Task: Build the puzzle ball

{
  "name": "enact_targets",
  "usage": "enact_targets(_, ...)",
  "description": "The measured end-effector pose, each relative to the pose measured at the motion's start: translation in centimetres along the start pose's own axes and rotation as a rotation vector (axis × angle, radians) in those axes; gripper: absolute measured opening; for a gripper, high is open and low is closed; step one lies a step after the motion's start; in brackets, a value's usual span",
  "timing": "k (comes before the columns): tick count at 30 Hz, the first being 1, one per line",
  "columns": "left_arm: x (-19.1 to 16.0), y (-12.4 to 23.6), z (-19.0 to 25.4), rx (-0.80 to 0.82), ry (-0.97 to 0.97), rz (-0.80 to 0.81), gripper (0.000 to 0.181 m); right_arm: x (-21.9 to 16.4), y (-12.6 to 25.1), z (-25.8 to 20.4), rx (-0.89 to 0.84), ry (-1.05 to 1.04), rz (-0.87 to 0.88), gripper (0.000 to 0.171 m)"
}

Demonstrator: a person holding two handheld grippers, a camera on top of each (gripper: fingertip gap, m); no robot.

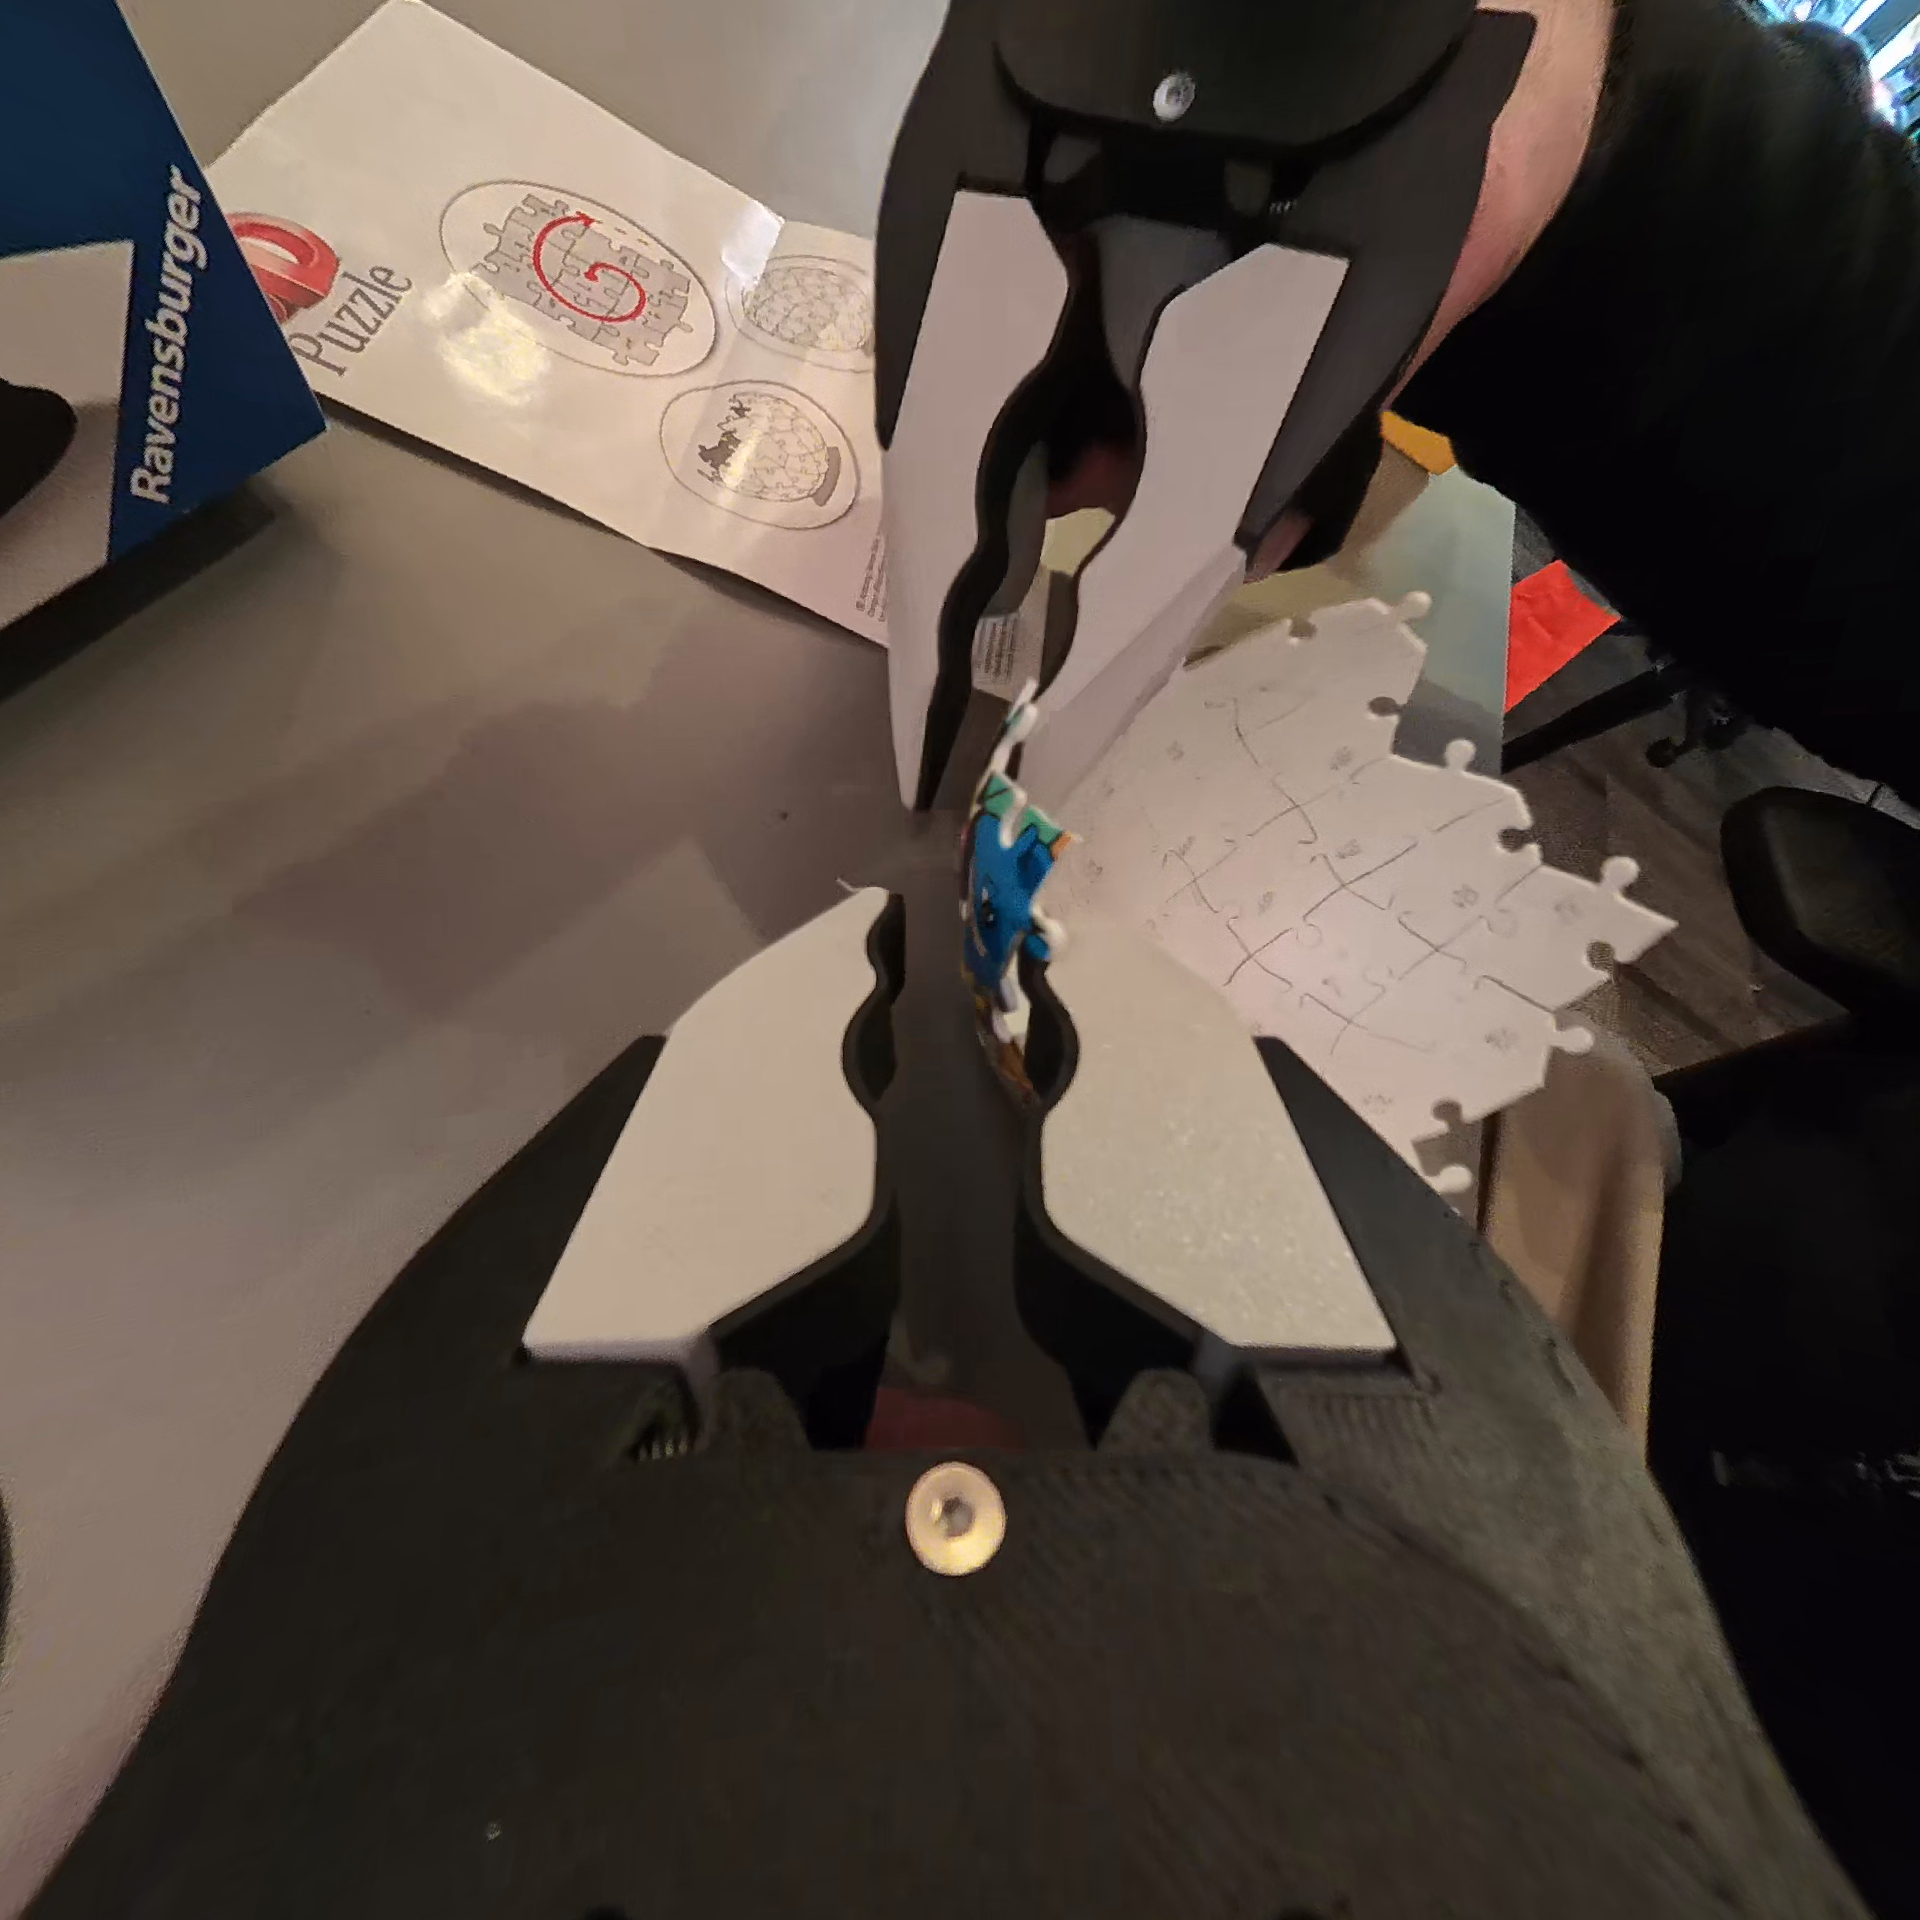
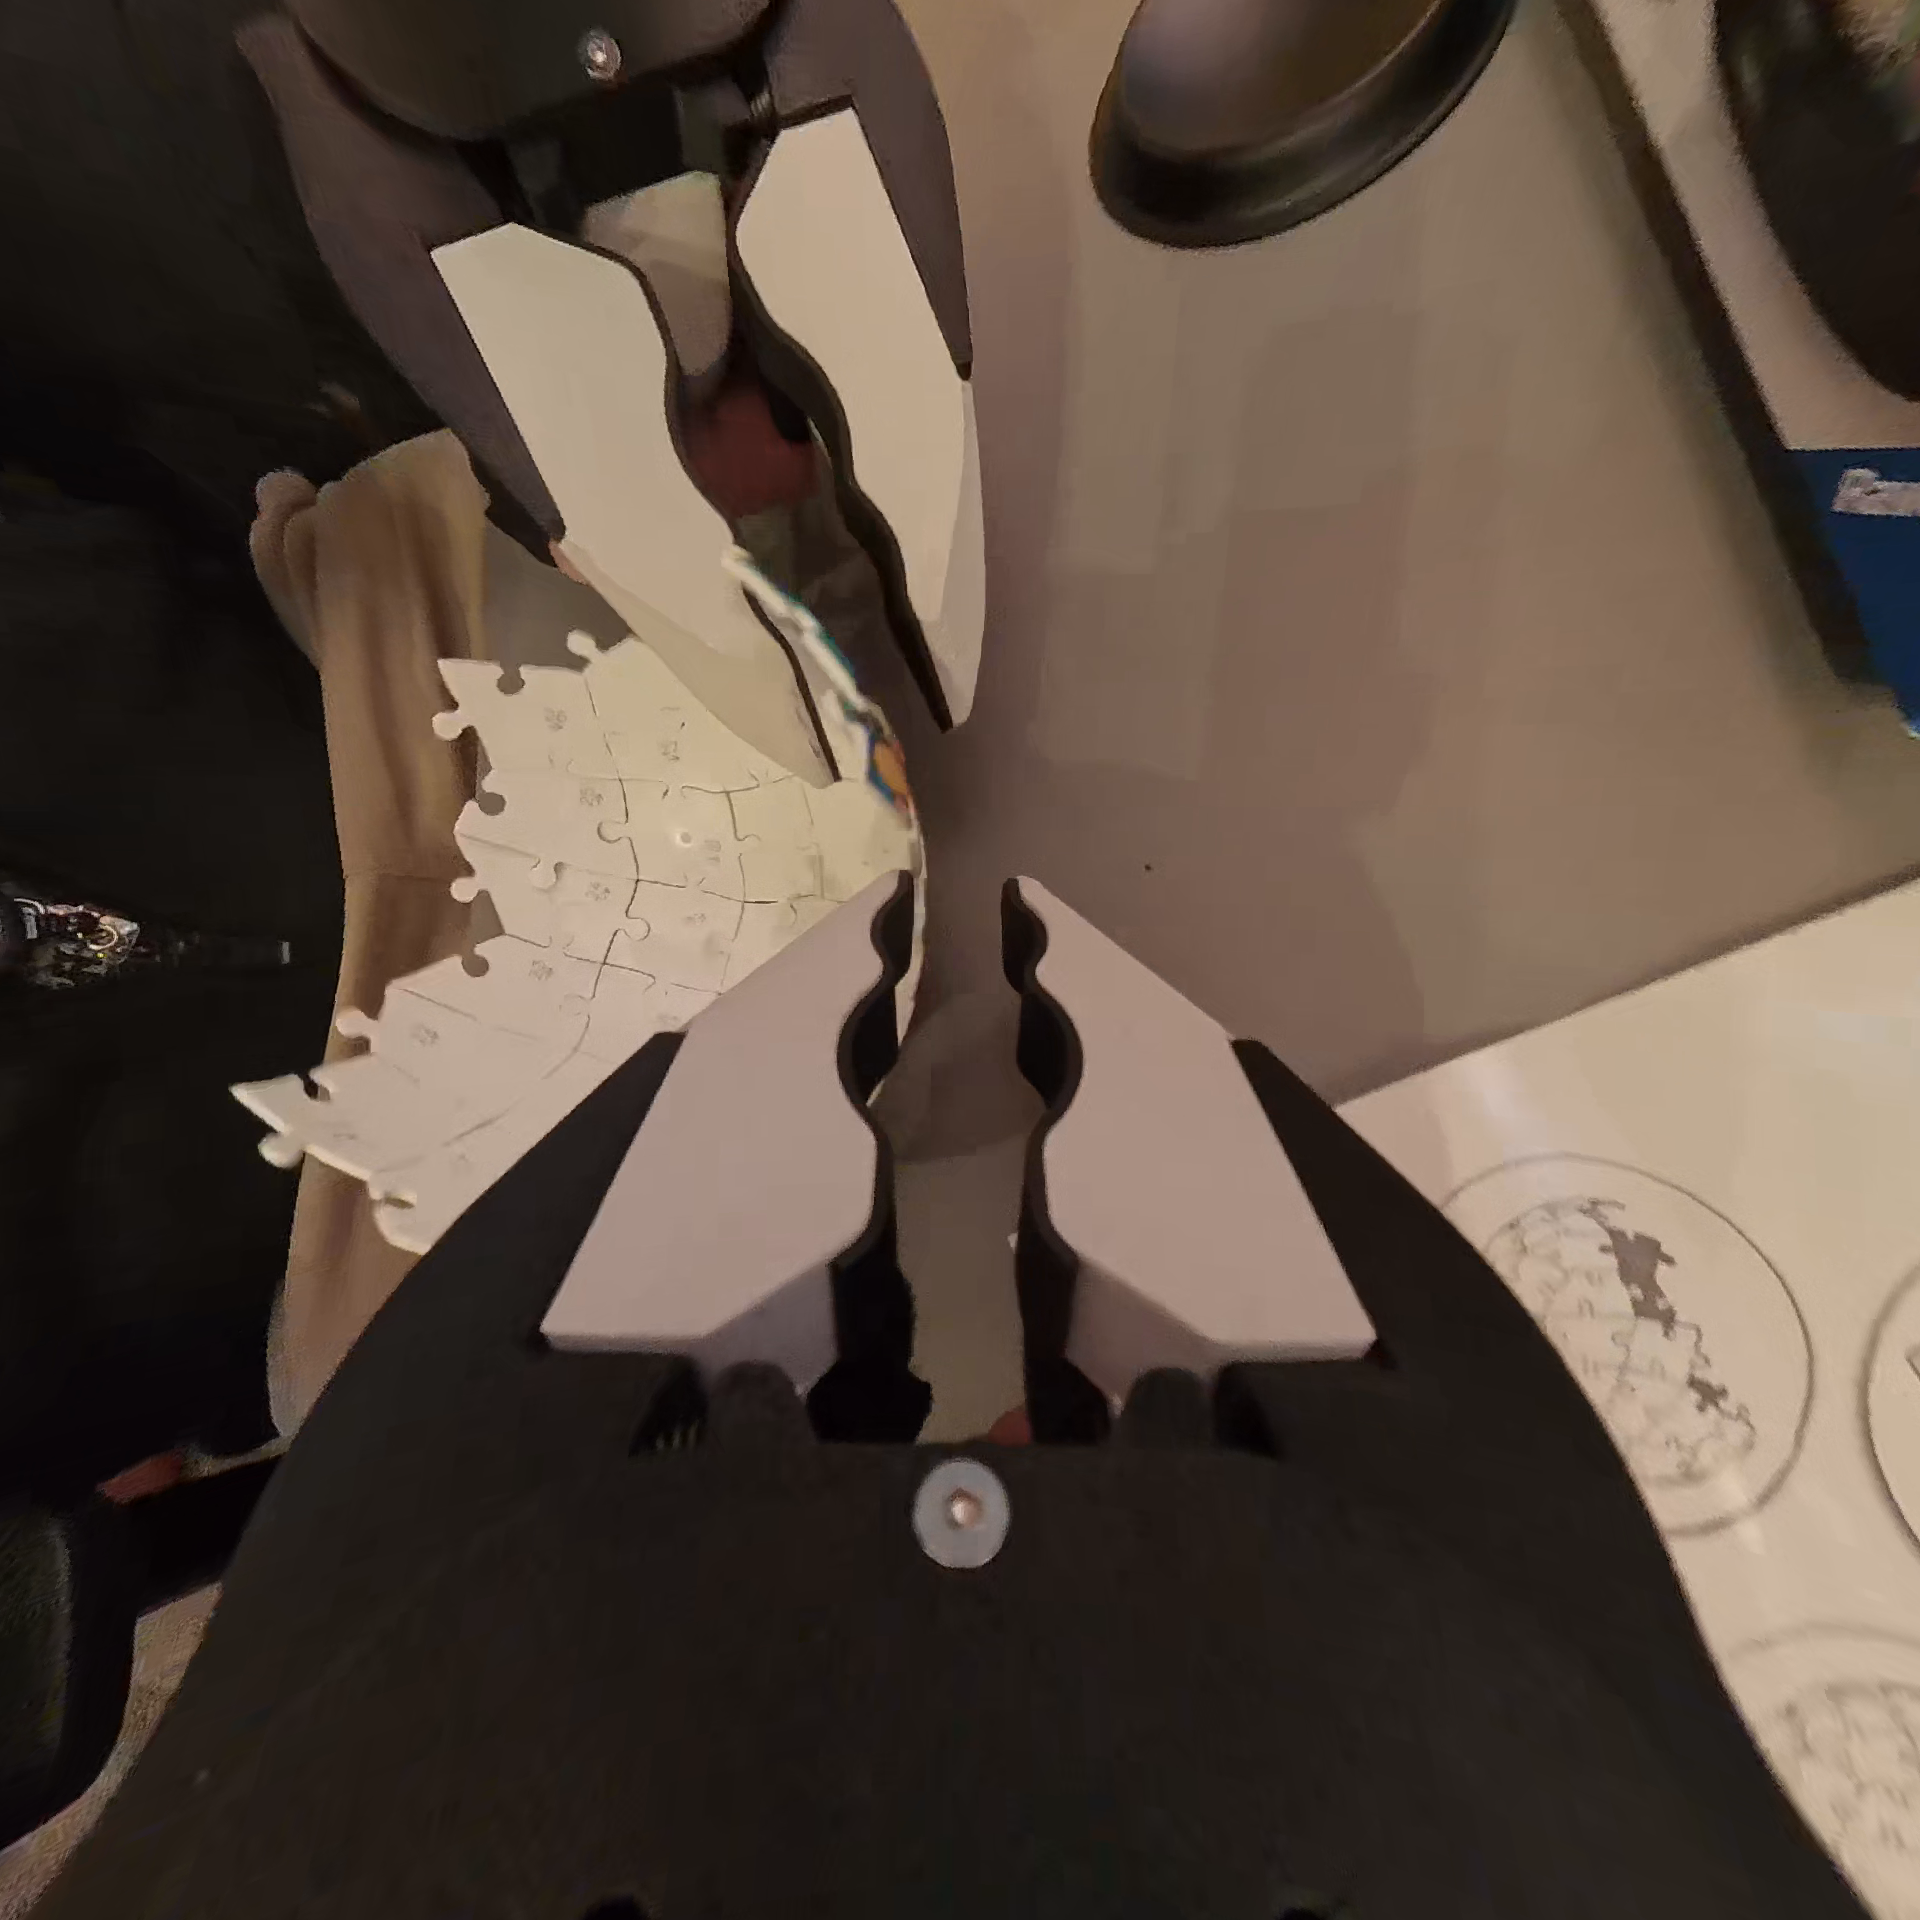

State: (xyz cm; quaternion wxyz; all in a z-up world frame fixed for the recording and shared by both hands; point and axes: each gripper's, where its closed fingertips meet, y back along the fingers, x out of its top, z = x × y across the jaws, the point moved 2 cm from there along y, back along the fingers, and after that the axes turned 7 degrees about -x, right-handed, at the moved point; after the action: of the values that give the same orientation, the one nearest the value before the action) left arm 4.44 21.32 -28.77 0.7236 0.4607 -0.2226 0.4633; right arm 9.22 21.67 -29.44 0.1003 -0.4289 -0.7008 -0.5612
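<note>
Our left tool point(image 1: 966, 935) is pinching the curved puzzle shell point(image 1: 1340, 883) by its edge over the table point(image 1: 416, 831); our right tool point(image 2: 956, 894) sits slightly spread, gripping nothing

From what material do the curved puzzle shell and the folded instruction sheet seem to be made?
The curved white puzzle shell looks like rigid plastic with a matte inner face: its interlocked pieces hold a bowl curve unsupported beyond the grey table's edge. The folded white instruction sheet looks like glossy coated paper: it lies thin, shows a crease and reflects light patches. Neither is certain.
</note>
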Motion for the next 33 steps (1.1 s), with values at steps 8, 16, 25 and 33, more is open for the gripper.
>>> enact_targets(8, -0.5, 0.0, -0.2, -0.028, 0.049, -0.006, 0.012, 0.0, -0.9, -0.6, 0.067, 0.011, -0.034, 0.012)
enact_targets(16, -0.5, -0.6, 0.2, -0.073, 0.076, -0.006, 0.007, -0.1, -1.5, -1.0, 0.088, 0.025, -0.037, 0.002)
enact_targets(25, -0.8, -0.7, 0.6, -0.167, 0.156, -0.031, 0.014, -0.1, -1.5, -1.2, 0.13, -0.011, -0.018, 0.0)
enact_targets(33, -1.0, -0.8, 0.3, -0.152, 0.158, -0.039, 0.009, -0.2, -1.5, -1.2, 0.096, -0.003, -0.026, 0.0)
